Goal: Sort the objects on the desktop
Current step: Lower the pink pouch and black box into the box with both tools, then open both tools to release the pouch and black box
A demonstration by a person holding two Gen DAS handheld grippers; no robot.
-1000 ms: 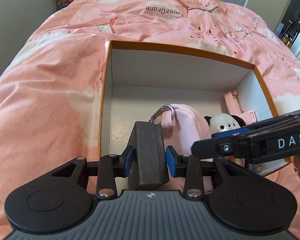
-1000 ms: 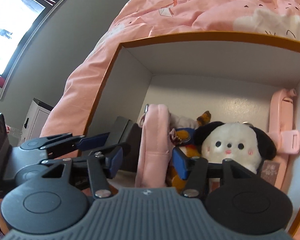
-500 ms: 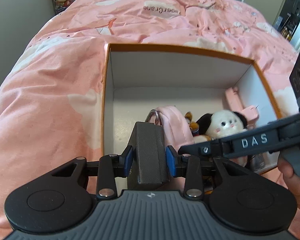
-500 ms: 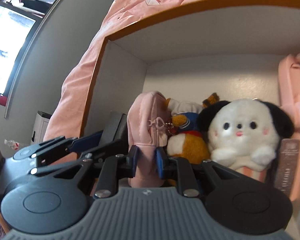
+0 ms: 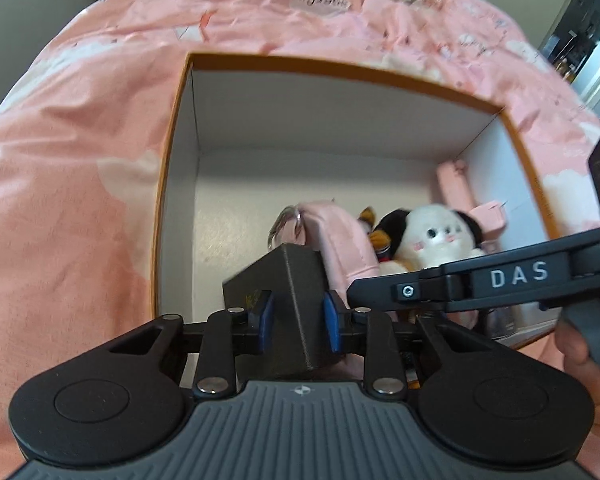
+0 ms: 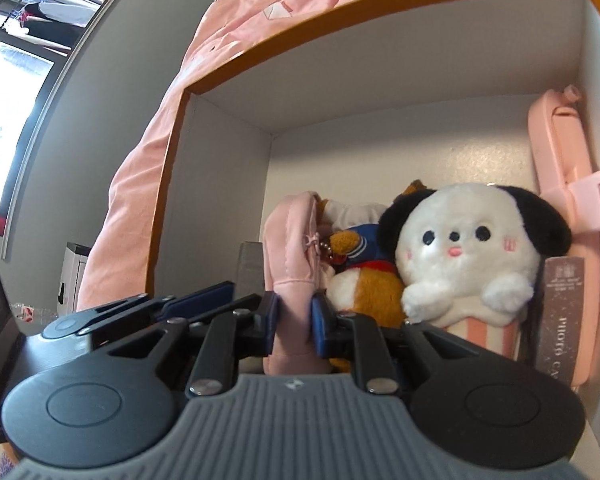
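Two grippers low over orange-rimmed box (image 5: pixel 180 128), frame centre.
Left gripper (image 5: pixel 296 316) closing on tilted black case (image 5: pixel 292 292); right gripper (image 6: pixel 294 324) pinches pink pouch (image 6: pixel 292 240) beside plush dog (image 6: pixel 468 248).

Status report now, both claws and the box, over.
Left claw closing on dark box, tilted. Right claw shut on pink pouch. Plush dog crowds orange-rimmed box.

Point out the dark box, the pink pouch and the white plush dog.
dark box (image 5: pixel 300 312), left wrist view, its front corner edge.
pink pouch (image 6: pixel 290 248), right wrist view, its upper side.
white plush dog (image 6: pixel 460 248), right wrist view, its face.
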